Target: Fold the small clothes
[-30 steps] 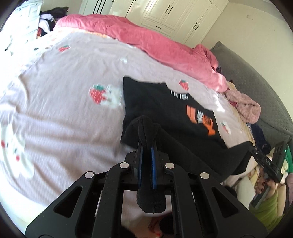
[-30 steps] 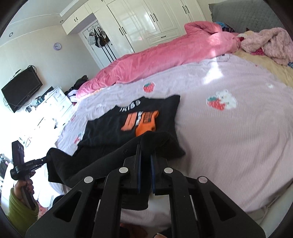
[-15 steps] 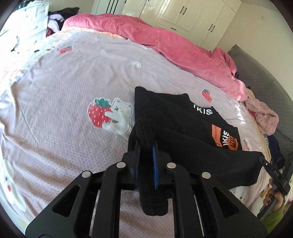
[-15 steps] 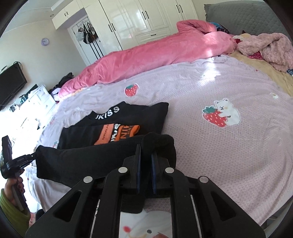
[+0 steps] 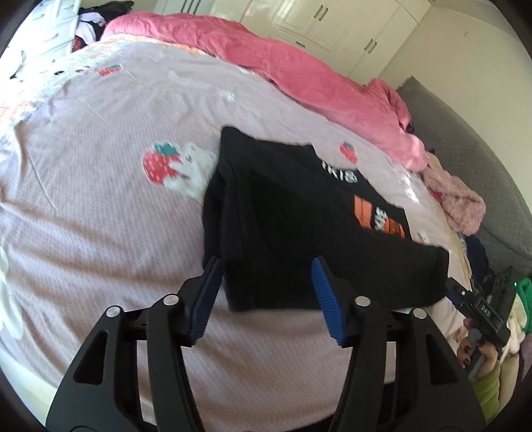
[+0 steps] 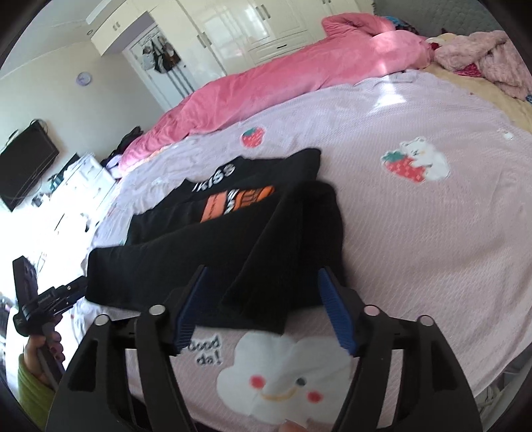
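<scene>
Ahead of the left gripper (image 5: pixel 266 292), between and beyond its blue-padded fingers (image 5: pixel 203 300), lies the black garment (image 5: pixel 299 226) on the lilac bedspread (image 5: pixel 99 206). The jaws stand wide apart and hold nothing — the near hem of the cloth sits in the gap, touching neither pad as far as the view shows. The garment is folded over itself: a black flap covers the lower part, with orange and white lettering showing past the far edge of the flap, to the right of the fingers.

In the right wrist view the right gripper (image 6: pixel 262 305) is likewise spread wide and empty. The garment's near edge lies between its fingertips (image 6: pixel 335 312), a folded strip running away from the left finger toward the far side. White letters and an orange print show beyond the fold. Just under the fingers the bedspread carries a white cloud face (image 6: pixel 286 375).

Beyond the garment in both views — a pink duvet (image 6: pixel 299 76) bunched along the far side of the bed, white wardrobes (image 6: pixel 239 30) behind it. A strawberry-and-bear print (image 5: pixel 176 166) lies left of the garment in the left view.

Motion blur softens the cloth edges.
</scene>
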Motion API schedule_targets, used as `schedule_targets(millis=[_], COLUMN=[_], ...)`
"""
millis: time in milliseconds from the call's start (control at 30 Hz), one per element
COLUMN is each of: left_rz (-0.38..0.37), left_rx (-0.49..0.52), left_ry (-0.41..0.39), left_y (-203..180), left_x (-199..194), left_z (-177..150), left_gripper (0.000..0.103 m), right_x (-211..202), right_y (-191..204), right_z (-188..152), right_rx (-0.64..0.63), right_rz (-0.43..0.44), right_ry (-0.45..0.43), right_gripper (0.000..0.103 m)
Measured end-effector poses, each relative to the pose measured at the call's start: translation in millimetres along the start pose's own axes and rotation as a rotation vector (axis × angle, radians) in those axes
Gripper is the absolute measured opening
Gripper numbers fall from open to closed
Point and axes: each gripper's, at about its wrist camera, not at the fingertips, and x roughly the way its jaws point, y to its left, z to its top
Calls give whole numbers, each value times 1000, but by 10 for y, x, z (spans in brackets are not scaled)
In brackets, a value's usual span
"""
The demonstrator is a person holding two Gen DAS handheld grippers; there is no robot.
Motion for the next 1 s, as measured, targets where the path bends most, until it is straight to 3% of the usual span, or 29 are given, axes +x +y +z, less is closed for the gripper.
schedule_targets(millis=[133, 167, 200, 233, 267, 300, 500, 733, 1000], left_rz=[30, 37, 38, 43, 44, 33, -42, -41, 12], left_rx=[34, 39, 43, 53, 59, 55, 10, -13, -46], left_ry=[30, 31, 30, 28, 27, 28, -15, -72, -94], left_y=[-82, -99, -116, -135, -147, -150, -135, -139, 8], left_x=[137, 165, 184, 203, 210, 206, 140, 227, 465], left_z=[-56, -62, -56, -44, -25, 4, 309, 773, 1115], left_gripper=[50, 44, 35, 16, 15, 14, 13, 12, 12], right_x=[170, 229, 268, 303, 323, 322, 216, 279, 596], right_y=[94, 102, 102, 95, 88, 78, 60, -26, -317], right_z=[-33, -32, -25, -14, 2, 39, 346, 727, 979], right_rx=[-37, -38, -37, -34, -29, -18, 6, 50, 142], right_rz=[-37, -52, -53, -63, -72, -62, 8, 32, 0], right_ry=[35, 42, 48, 52, 53, 47, -36, -107, -97], right_gripper=[72, 67, 49, 41, 26, 19, 14, 14, 14])
